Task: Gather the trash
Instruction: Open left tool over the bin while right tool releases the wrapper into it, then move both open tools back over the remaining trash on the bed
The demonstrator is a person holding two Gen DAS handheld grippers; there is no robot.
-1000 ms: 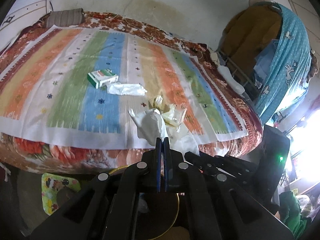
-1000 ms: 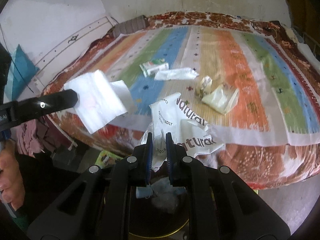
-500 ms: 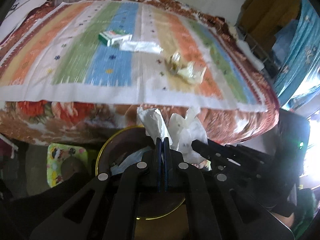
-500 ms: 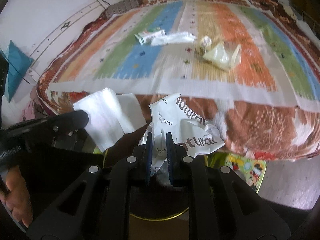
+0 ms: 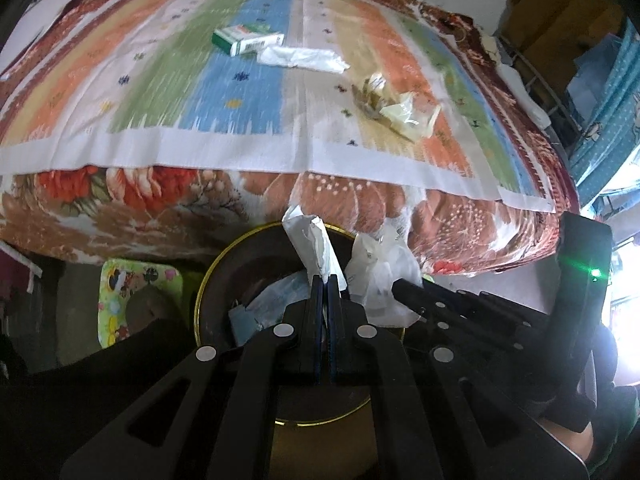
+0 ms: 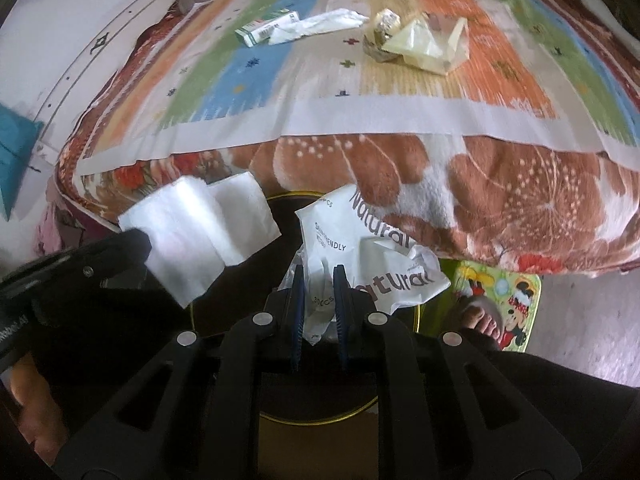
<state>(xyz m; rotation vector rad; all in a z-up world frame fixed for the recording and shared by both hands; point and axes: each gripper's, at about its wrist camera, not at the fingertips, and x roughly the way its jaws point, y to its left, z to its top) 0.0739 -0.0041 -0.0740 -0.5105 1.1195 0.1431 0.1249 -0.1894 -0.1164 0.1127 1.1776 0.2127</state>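
My left gripper (image 5: 324,280) is shut on a white tissue (image 5: 311,245) and holds it over a dark round bin with a gold rim (image 5: 208,280). My right gripper (image 6: 319,276) is shut on a white plastic wrapper printed "natural" (image 6: 376,256), also over the bin (image 6: 280,197). The tissue shows in the right wrist view (image 6: 200,232); the wrapper shows in the left wrist view (image 5: 380,276). On the striped bed cover lie a green and white box (image 5: 246,38), a white wrapper (image 5: 304,58), a crumpled wad (image 5: 370,94) and a yellowish bag (image 5: 412,118).
The bed (image 5: 160,188) with a floral blanket stands right behind the bin. A cartoon mat (image 6: 500,304) lies on the floor with a foot on it. Blue curtain and a rack (image 5: 600,92) are at the right. Some trash lies inside the bin (image 5: 264,304).
Both grippers have dropped from bed height down to just over the bin, still holding the tissue and the wrapper. The right jaws look slightly wider apart.
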